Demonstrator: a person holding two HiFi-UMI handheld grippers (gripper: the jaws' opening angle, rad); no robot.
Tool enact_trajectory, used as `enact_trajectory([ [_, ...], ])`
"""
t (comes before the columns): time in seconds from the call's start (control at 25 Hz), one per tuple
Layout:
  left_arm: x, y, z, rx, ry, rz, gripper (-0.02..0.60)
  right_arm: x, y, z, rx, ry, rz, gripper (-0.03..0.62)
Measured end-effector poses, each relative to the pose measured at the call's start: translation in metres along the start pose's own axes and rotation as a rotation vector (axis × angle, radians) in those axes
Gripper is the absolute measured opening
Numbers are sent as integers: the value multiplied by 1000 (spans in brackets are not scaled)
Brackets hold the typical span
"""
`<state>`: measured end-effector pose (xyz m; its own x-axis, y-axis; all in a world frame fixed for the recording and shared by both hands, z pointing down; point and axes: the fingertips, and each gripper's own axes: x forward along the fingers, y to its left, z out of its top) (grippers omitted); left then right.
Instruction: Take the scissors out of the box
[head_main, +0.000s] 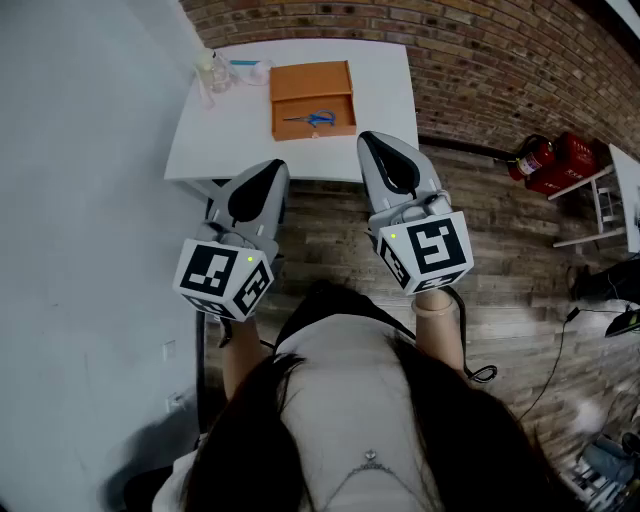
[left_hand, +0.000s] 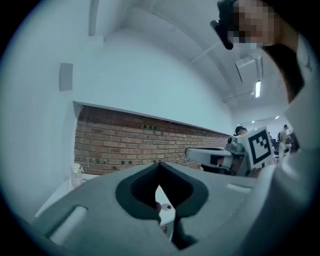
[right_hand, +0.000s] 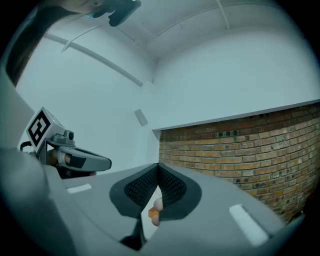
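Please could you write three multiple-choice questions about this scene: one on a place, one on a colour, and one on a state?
1. The scissors lie: A inside the orange box; B beside it; C under it.
2. Their handles are: A red; B blue; C green.
3. The right claw is: A wide open; B shut on the scissors; C shut and empty.

Answers:
1 A, because the head view shows them on the box's floor.
2 B, because the handles show blue against the orange.
3 C, because its jaws meet at the tips and grip nothing.
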<state>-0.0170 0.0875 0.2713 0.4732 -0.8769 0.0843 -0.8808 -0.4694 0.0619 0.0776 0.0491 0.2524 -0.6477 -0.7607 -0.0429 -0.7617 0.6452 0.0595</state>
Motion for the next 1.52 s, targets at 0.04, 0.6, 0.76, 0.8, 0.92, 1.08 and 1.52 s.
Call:
enact_trajectory([
  [0.04,0,3,-1,-2,1,-2,0,3,1,0,1,-1,-1,5],
  [0.6,2,47,-6,5,15,-48,0,37,10,-3,29,-7,-48,5],
  [0.76,4,58,-5,5,8,-64,0,47,13,-2,41,-19,-46,5],
  [0.8,4,61,-5,4,7,-67,0,49,15,-1,41,-22,-43,5],
  [0.92,4,69,-6,0,2,-75,0,57,23,2,41,-29,-35,5],
  [1.08,2,80,-7,-4,-1,-84,0,64,30,2,23,-23,-48,5],
  [1.52,4,91,-6,-12,0,-100,0,70,34,-6,32,21,-49,6],
])
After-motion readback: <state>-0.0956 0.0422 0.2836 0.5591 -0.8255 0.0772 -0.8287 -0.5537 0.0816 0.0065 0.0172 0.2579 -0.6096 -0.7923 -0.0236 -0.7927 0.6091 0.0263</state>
